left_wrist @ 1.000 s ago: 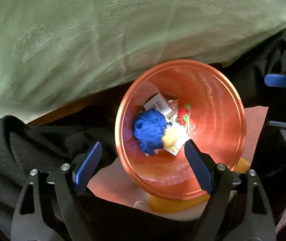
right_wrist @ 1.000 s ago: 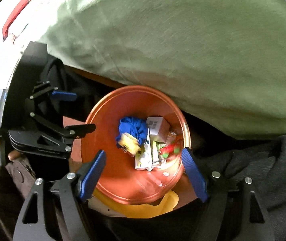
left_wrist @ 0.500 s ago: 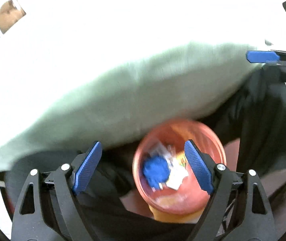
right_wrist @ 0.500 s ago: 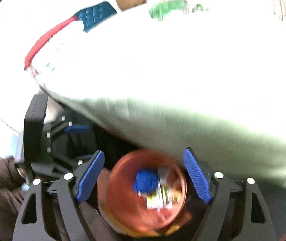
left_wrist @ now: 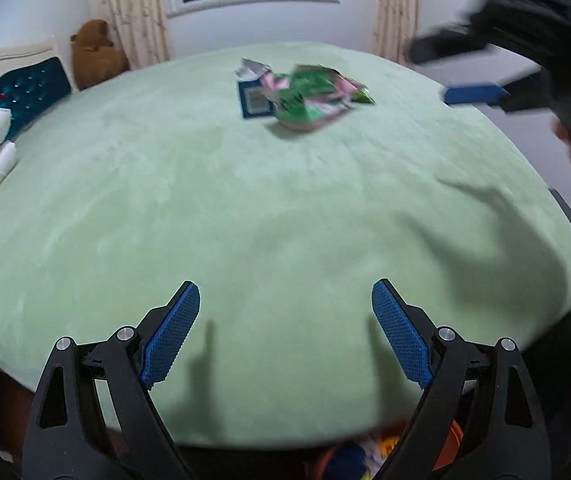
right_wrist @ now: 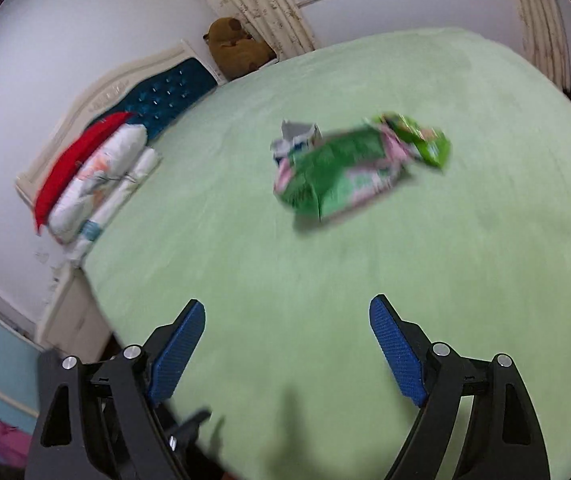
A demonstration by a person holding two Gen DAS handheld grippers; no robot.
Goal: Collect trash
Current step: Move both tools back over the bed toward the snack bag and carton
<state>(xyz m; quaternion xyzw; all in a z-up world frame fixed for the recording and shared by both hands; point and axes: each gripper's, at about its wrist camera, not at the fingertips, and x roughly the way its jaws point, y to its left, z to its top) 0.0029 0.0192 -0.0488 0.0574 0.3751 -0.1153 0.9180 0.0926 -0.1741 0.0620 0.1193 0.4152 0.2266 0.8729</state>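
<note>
Left wrist view: left gripper [left_wrist: 285, 332] jaws apart, empty, over green bed [left_wrist: 205, 208]; green wrapper [left_wrist: 313, 98] and blue carton [left_wrist: 254, 100] lie mid-bed, touching.
Right wrist view: right gripper [right_wrist: 287, 354] jaws apart, empty; wrapper [right_wrist: 349, 168] well ahead on bed.

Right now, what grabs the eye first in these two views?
The crumpled green and pink snack bag in the middle of the pale green bed cover, with a torn blue and white carton right against it on its headboard side. Both grippers, left and right, hang open and empty over the near edge of the bed. A brown plush toy sits in the far corner, by the curtain.
</note>
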